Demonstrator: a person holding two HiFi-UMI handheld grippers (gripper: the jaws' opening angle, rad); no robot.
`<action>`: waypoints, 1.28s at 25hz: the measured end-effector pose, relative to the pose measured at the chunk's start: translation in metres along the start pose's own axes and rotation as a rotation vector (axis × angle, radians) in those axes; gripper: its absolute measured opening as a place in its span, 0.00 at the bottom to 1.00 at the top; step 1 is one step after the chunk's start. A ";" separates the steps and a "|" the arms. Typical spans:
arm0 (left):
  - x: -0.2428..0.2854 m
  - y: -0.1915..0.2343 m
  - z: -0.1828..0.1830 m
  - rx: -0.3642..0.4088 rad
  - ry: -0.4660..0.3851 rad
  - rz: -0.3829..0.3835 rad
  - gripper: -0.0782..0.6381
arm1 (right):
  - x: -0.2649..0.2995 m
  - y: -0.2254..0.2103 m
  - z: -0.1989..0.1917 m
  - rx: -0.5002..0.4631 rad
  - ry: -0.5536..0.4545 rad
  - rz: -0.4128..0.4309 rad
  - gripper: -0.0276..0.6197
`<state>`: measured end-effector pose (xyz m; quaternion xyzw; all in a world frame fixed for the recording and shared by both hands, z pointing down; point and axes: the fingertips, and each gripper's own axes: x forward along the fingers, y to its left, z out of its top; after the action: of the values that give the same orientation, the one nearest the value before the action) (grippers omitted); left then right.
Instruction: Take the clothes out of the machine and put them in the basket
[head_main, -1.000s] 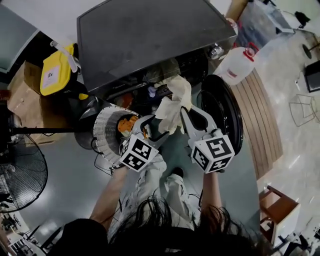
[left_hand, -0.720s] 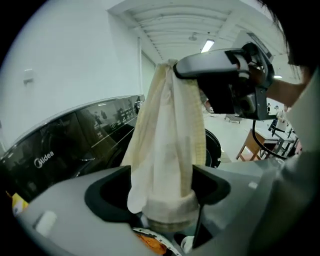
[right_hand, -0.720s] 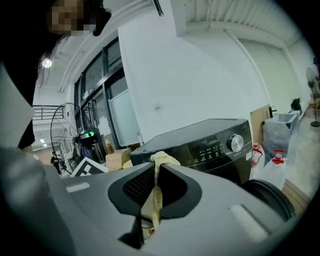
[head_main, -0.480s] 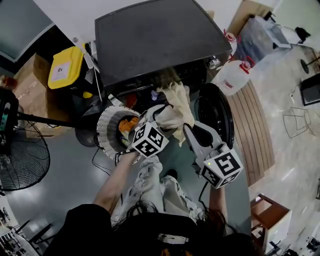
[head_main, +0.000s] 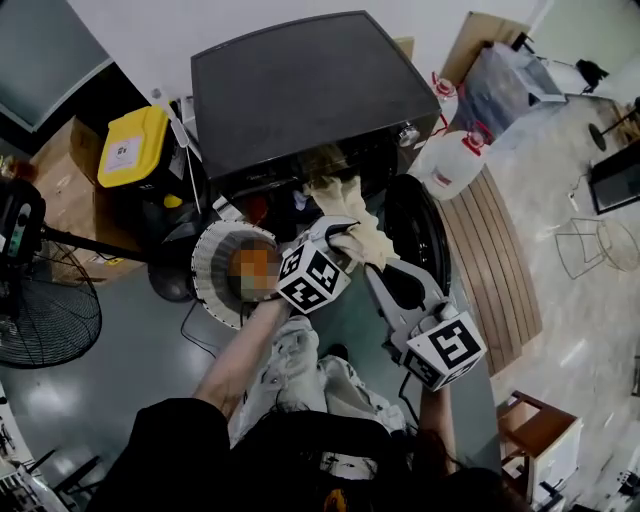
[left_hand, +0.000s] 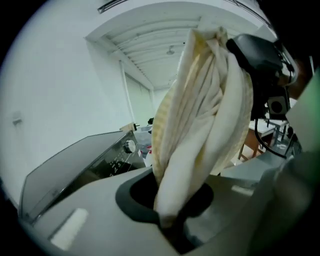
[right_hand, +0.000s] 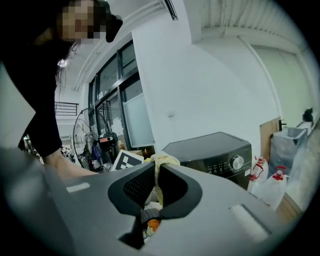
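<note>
A cream cloth (head_main: 352, 208) hangs in front of the dark washing machine (head_main: 300, 90), clear of its opening, with both grippers on it. My left gripper (head_main: 338, 232) is shut on the cloth's lower part; in the left gripper view the cream cloth (left_hand: 200, 110) rises in folds from the closed jaws (left_hand: 167, 220). My right gripper (head_main: 372, 262) is shut on another part, and a thin fold of cloth (right_hand: 159, 161) shows pinched at its tips (right_hand: 156, 167). The white round basket (head_main: 210, 262) stands on the floor left of the grippers, with orange clothing inside.
The machine's round door (head_main: 420, 235) hangs open on the right. A yellow container (head_main: 133, 148) and a cardboard box (head_main: 55, 195) sit left of the machine. A standing fan (head_main: 45, 320) is at the far left, a white jug (head_main: 448, 160) and wooden slats (head_main: 505, 255) at the right.
Both grippers have risen with the cream cloth and drawn it away from the machine's opening. The left gripper moved up beside the cloth, next to the basket.
</note>
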<state>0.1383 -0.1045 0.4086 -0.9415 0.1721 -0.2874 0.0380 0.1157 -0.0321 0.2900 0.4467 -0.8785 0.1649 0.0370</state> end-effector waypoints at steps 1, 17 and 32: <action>-0.004 0.002 0.003 -0.036 -0.014 0.013 0.17 | -0.003 -0.001 0.002 -0.009 -0.014 -0.005 0.11; -0.130 0.030 0.098 -0.143 -0.258 0.166 0.16 | 0.014 -0.057 -0.125 -0.117 0.312 -0.036 0.66; -0.269 -0.010 0.177 -0.060 -0.423 0.343 0.16 | 0.045 -0.002 -0.180 0.054 0.339 0.089 0.11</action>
<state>0.0308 -0.0075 0.1210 -0.9383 0.3259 -0.0686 0.0933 0.0749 -0.0100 0.4695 0.3738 -0.8740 0.2630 0.1653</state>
